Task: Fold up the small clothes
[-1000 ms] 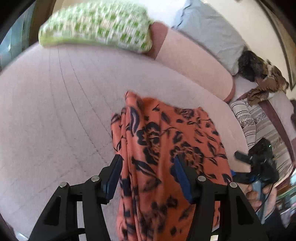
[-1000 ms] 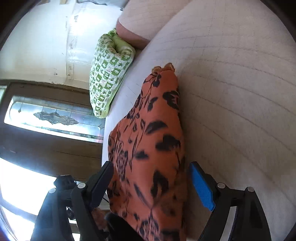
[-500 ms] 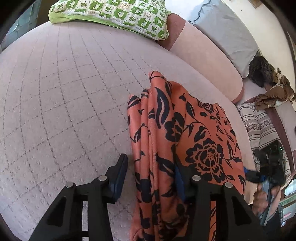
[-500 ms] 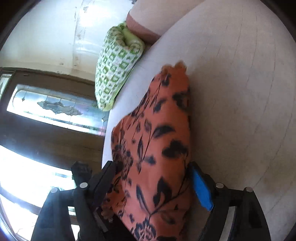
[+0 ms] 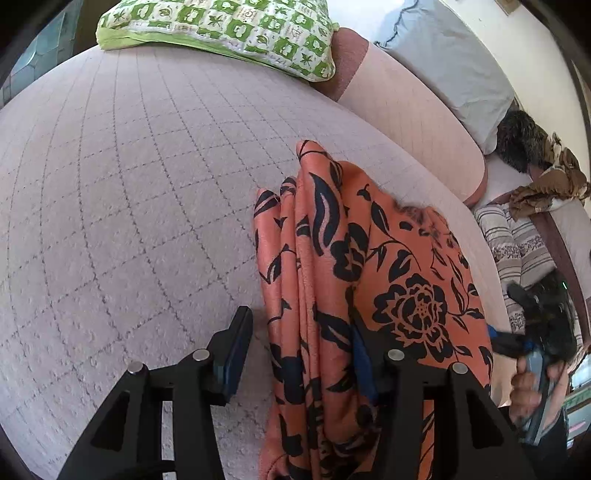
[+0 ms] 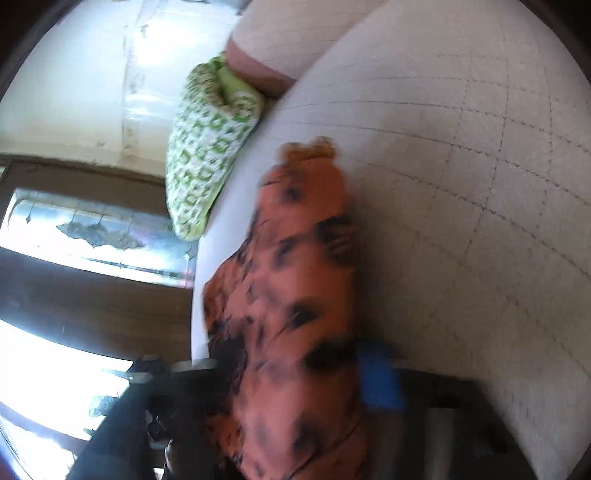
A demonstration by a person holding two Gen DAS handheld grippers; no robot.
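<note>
A pale pink quilted bedspread (image 5: 129,192) with a stitched grid fills most of the left wrist view, and in the right wrist view it curves away to the right (image 6: 461,184); behind it runs a long pink bolster (image 5: 413,122), with a grey-blue pillow (image 5: 450,62) above that; a green-and-white patterned pillow (image 5: 221,29) lies at the far edge of the bedspread, seen on its side in the right wrist view (image 6: 207,166); striped bedding (image 5: 517,251) and a crumpled brown cloth (image 5: 546,184) lie off to the right. The orange garment with black flowers (image 5: 369,280) lies bunched in long folds on the bedspread, its near end running between the fingers of both tongs; in the right wrist view it shows as a blurred orange ridge (image 6: 295,295). The left gripper (image 5: 299,354) stands wide open, its left finger clear of the cloth, the folds lying against the right one; the right gripper (image 6: 291,373) is heavily blurred, one blue pad beside the cloth, and whether it pinches the garment I cannot tell; in the left wrist view it appears at the far right edge (image 5: 517,343), held in a hand (image 5: 532,391).
</note>
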